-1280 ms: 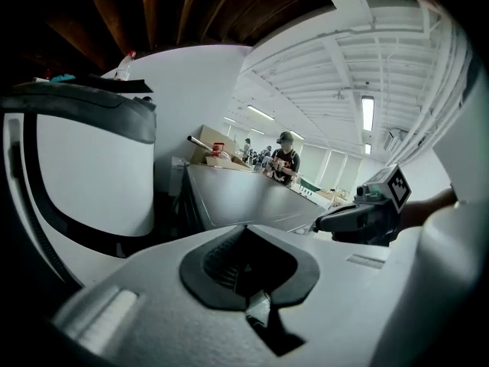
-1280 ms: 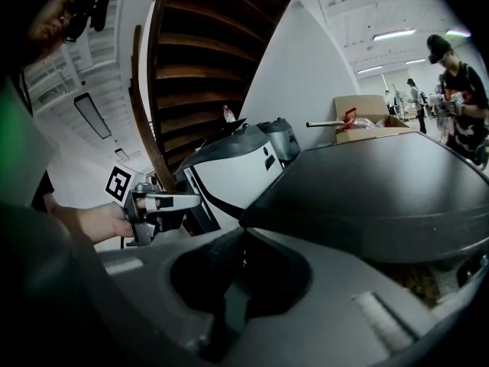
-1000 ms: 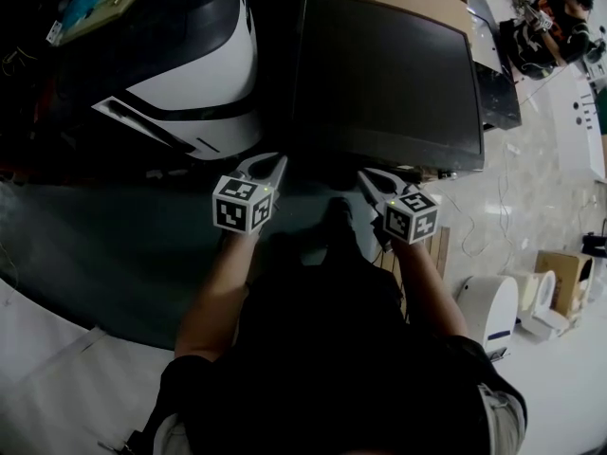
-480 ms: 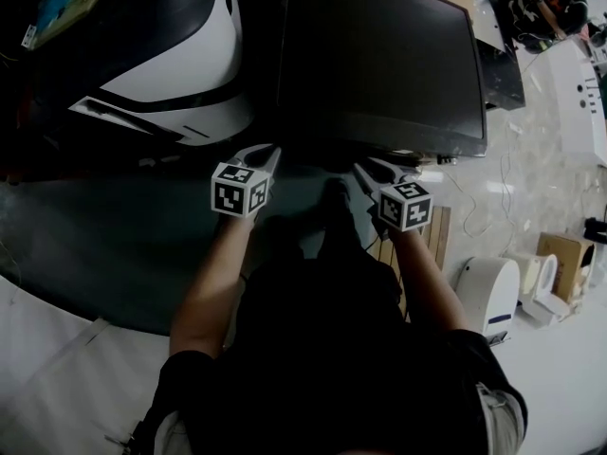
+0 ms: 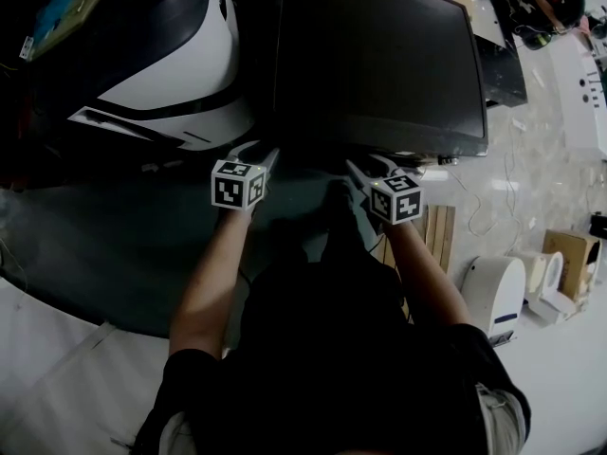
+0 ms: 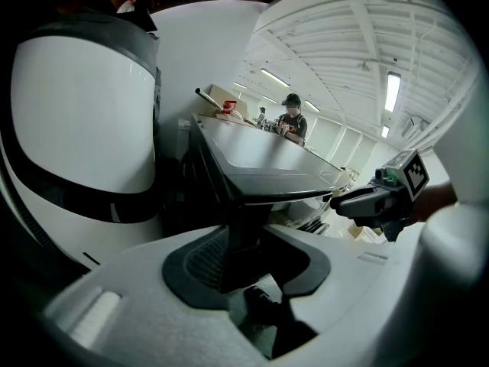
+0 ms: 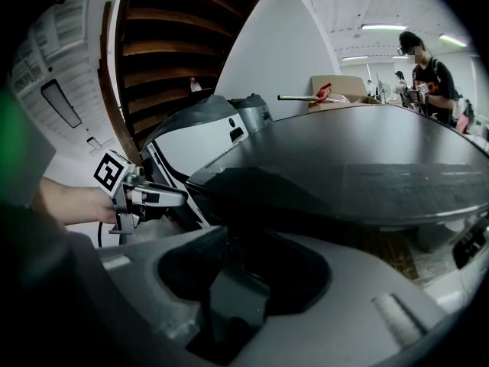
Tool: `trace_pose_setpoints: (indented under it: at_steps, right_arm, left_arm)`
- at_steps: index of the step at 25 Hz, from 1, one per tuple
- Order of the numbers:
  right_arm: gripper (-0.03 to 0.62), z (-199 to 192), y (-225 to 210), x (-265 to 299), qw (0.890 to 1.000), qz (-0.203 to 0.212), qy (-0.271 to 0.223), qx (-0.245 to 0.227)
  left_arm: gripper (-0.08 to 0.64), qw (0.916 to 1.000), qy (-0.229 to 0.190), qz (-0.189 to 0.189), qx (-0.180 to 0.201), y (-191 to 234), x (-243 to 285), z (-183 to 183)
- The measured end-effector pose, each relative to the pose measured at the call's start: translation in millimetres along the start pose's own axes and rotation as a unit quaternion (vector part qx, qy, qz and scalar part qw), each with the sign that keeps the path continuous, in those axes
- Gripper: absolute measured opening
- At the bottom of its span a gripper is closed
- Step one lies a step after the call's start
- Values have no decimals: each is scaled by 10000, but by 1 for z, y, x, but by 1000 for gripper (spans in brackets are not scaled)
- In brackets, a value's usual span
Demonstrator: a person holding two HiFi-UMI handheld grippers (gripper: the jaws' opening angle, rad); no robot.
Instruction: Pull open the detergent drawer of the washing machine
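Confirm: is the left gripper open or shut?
Open. On the pale grey left gripper the jaws stand apart, having just been opening; nothing is clamped between them.

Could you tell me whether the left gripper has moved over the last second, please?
Yes: the left gripper has sunk slightly; it looks smaller while the dark machine beside it does not. Its jaws have just been opening, nothing between them.
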State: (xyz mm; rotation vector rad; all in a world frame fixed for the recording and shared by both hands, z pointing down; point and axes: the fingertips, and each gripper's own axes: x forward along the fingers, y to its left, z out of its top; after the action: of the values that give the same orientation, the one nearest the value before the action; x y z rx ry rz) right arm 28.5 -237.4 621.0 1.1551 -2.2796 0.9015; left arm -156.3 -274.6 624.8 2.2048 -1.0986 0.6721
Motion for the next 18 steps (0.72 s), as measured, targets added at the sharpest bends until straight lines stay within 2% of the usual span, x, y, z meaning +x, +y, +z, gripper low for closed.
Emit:
trace_pose_setpoints:
  at_steps: [7, 12, 18]
  right_arm:
    - [152, 2, 0, 8, 10000, 7, 83, -27]
    - [152, 0, 1, 11, 9999, -54, 56, -69]
    - [152, -2, 5, 9, 10000, 57, 14, 4]
  left_arm:
    - [149, 9997, 75, -17, 245, -2, 7, 8]
    - [147, 9998, 50, -135, 167, -6, 5, 7]
    - [150, 9998, -2, -128, 136, -8, 4, 5]
